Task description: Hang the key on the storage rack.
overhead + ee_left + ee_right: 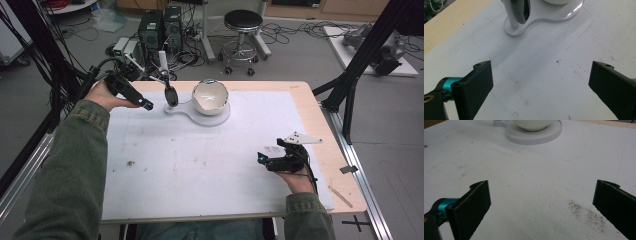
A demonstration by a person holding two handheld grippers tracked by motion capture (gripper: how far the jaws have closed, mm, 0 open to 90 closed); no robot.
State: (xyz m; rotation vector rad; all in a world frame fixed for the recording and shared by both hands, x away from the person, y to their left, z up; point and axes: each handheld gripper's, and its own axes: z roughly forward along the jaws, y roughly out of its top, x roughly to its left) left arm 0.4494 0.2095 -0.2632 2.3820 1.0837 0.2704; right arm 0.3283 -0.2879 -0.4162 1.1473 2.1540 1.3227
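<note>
My sleeves (65,175) sit nearest, and both tongs stand apart with nothing between them. The left tongs (146,105) hang at about nine o'clock of the spoon (170,94), which stands upright on the white base (197,117) beside the bowl (210,97). The right tongs (261,158) rest at five o'clock on the worktop (200,165). Closing in carelessly, I judge, could tip the spoon off its peg.

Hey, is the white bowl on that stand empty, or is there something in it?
It looks empty: the high view looks down into the white bowl on its clear stand, and its inside shows bare and pale with nothing in it.
</note>
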